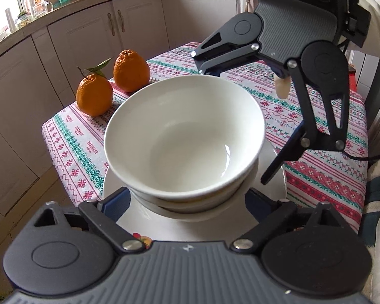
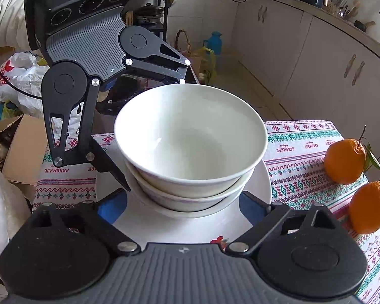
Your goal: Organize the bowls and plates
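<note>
Although the top bowl (image 1: 185,136) shows whole, glossy white and empty, the bowl nested under it (image 1: 190,202) is hidden apart from its rim, and the white plate (image 1: 139,220) beneath is largely covered; a red print at its near edge is too cut off to make out. This stack sits on the cloth-covered surface (image 1: 71,147), well apart from two oranges (image 1: 114,81). Both hand-held grippers stand released, jaws spread either side of the bowls: the left hand-held gripper (image 1: 187,202) and the right hand-held gripper (image 2: 185,207).
</note>
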Demonstrator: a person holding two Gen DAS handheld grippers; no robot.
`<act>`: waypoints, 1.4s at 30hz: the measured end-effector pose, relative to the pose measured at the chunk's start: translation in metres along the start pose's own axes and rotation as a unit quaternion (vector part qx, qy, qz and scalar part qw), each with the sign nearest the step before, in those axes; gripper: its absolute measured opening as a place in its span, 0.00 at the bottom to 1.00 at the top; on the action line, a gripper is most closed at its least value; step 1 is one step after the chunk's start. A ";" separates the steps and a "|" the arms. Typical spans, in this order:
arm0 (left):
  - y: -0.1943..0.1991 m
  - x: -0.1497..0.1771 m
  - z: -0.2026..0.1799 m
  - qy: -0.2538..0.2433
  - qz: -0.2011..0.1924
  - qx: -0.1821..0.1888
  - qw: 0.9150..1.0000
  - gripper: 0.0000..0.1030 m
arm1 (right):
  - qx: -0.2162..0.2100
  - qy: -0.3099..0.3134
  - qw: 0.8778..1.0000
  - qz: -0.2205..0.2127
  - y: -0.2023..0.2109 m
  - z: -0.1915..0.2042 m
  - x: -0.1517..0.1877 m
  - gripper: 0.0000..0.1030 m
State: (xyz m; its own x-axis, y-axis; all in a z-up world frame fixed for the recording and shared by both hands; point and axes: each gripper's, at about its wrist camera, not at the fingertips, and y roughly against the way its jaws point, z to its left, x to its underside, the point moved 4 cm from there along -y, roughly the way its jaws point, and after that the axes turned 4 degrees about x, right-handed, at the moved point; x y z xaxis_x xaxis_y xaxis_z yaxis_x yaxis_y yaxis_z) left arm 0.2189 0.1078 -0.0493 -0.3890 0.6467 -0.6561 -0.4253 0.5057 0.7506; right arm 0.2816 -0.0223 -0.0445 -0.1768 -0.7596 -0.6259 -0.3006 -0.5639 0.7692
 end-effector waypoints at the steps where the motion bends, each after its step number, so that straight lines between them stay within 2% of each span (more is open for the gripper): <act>1: 0.002 0.001 -0.001 0.003 -0.003 -0.006 1.000 0.94 | 0.006 0.003 1.000 -0.001 0.003 0.002 0.001 0.98; 6: 0.021 0.007 -0.009 0.043 -0.032 -0.046 0.998 0.95 | 0.038 -0.011 0.999 -0.007 0.026 0.013 0.006 0.99; 10: 0.050 0.007 -0.027 0.076 -0.075 -0.094 0.990 0.96 | 0.086 -0.029 0.996 -0.022 0.051 0.027 0.011 1.00; 12: 0.070 0.004 -0.037 0.092 -0.105 -0.124 0.982 0.99 | 0.122 -0.038 0.991 -0.032 0.065 0.036 0.012 1.00; 16: 0.109 -0.006 -0.053 0.124 -0.156 -0.193 0.961 1.00 | 0.211 -0.081 0.972 -0.064 0.101 0.046 0.008 1.00; 17: 0.114 -0.007 -0.055 0.142 -0.158 -0.205 0.955 0.99 | 0.235 -0.099 0.964 -0.075 0.111 0.047 0.007 1.00; 20: 0.118 -0.003 -0.062 0.194 -0.181 -0.208 0.941 1.00 | 0.292 -0.174 0.936 -0.093 0.130 0.051 0.011 1.00; 21: 0.117 -0.002 -0.067 0.205 -0.186 -0.227 0.934 1.00 | 0.303 -0.202 0.927 -0.092 0.132 0.051 0.015 1.00; 25: 0.104 -0.005 -0.094 0.238 -0.160 -0.336 0.897 1.00 | 0.355 -0.267 0.892 -0.080 0.129 0.067 0.030 1.00; 27: 0.096 -0.009 -0.108 0.241 -0.135 -0.376 0.884 1.00 | 0.368 -0.298 0.878 -0.074 0.126 0.075 0.040 1.00; 29: 0.094 -0.010 -0.126 0.234 -0.138 -0.408 0.872 1.00 | 0.372 -0.323 0.867 -0.075 0.126 0.085 0.049 1.00; 31: 0.095 -0.009 -0.138 0.245 -0.139 -0.409 0.868 1.00 | 0.381 -0.345 0.855 -0.069 0.123 0.091 0.058 1.00; 33: 0.098 -0.007 -0.145 0.277 -0.141 -0.398 0.863 0.99 | 0.391 -0.351 0.849 -0.060 0.122 0.099 0.064 1.00; 36: 0.100 -0.005 -0.150 0.308 -0.128 -0.386 0.860 0.99 | 0.396 -0.355 0.845 -0.057 0.123 0.111 0.070 1.00; 42: 0.103 -0.004 -0.158 0.323 -0.122 -0.375 0.860 0.99 | 0.415 -0.350 0.837 -0.062 0.133 0.126 0.071 1.00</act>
State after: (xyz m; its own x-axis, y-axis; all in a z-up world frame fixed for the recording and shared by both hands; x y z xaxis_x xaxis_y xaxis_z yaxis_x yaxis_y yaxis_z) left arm 0.0473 0.0671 0.0184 -0.4837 -0.0013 -0.8753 -0.8719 -0.0867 0.4819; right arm 0.1107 -0.1105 -0.0027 -0.5147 -0.1727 -0.8398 -0.8540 0.0166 0.5200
